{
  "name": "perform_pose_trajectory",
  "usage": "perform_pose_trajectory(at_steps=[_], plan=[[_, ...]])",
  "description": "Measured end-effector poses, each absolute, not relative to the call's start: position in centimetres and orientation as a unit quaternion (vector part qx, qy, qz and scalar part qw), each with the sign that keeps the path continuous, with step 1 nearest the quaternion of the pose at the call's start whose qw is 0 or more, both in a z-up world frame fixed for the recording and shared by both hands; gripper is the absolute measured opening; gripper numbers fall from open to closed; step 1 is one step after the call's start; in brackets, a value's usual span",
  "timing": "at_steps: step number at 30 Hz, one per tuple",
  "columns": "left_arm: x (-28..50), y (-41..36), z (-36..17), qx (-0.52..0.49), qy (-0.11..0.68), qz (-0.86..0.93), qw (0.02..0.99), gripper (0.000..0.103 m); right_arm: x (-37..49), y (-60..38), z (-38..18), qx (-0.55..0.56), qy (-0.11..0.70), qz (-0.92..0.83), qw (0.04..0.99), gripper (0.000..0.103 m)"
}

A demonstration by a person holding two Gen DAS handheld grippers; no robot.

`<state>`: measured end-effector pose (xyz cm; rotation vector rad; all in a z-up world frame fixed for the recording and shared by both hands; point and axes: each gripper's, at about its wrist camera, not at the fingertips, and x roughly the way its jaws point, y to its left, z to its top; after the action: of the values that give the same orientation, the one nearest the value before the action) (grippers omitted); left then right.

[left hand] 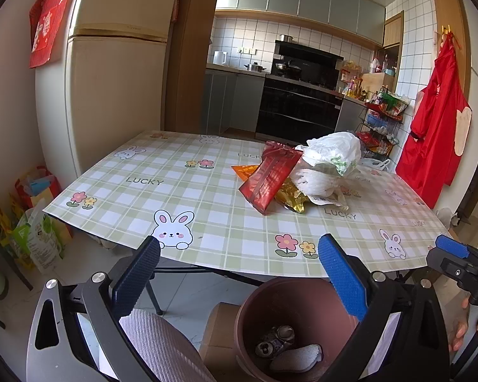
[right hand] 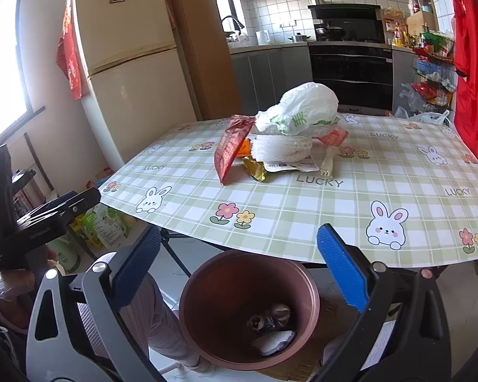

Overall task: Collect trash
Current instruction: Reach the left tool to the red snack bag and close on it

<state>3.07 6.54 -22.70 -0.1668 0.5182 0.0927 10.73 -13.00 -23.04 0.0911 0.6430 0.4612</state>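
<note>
A brown bin (right hand: 188, 289) stands on the floor below the table's near edge, holding a crushed can (right hand: 267, 318) and a white pad (right hand: 274, 340). My right gripper (right hand: 239, 264) hangs open above it with nothing between its blue pads. On the table lies a pile: white plastic bag (right hand: 299, 111), red wrapper (right hand: 232, 149), white foam net (right hand: 283, 149), gold wrapper (right hand: 255, 168). My left gripper (left hand: 239, 273) is open and empty, just left of the bin (left hand: 248, 302). The red wrapper (left hand: 271, 175) and the bag (left hand: 334, 152) lie ahead of it.
The table (left hand: 175, 191) wears a green checked cloth with rabbits. A fridge (left hand: 118, 95) stands at the left, with bags (left hand: 38, 235) on the floor beside it. A wire rack (left hand: 382, 121) and a red apron (left hand: 436, 133) are at the right. A person's pink-trousered leg (left hand: 162, 347) is near the bin.
</note>
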Motion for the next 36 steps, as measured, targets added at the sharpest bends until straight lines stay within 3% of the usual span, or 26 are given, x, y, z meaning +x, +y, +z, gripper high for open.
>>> perform_pose_trajectory(at_steps=[18, 26, 36], plan=[[6.4, 6.1, -23.7, -0.056, 0.271, 0.019, 0.961, 0.097, 13.1, -15.8, -24.3, 0.049, 0.320, 0.167, 0.931, 0.097], [14.0, 4.5, -23.5, 0.017, 0.258, -0.044, 0.965, 0.097, 16.5, -17.7, -24.3, 0.068, 0.308, 0.147, 0.937, 0.097], [25.4, 3.5, -27.1, 0.098, 0.318, -0.081, 0.940, 0.097, 21.1, -19.6, -27.1, 0.086, 0.329, 0.127, 0.932, 0.097]])
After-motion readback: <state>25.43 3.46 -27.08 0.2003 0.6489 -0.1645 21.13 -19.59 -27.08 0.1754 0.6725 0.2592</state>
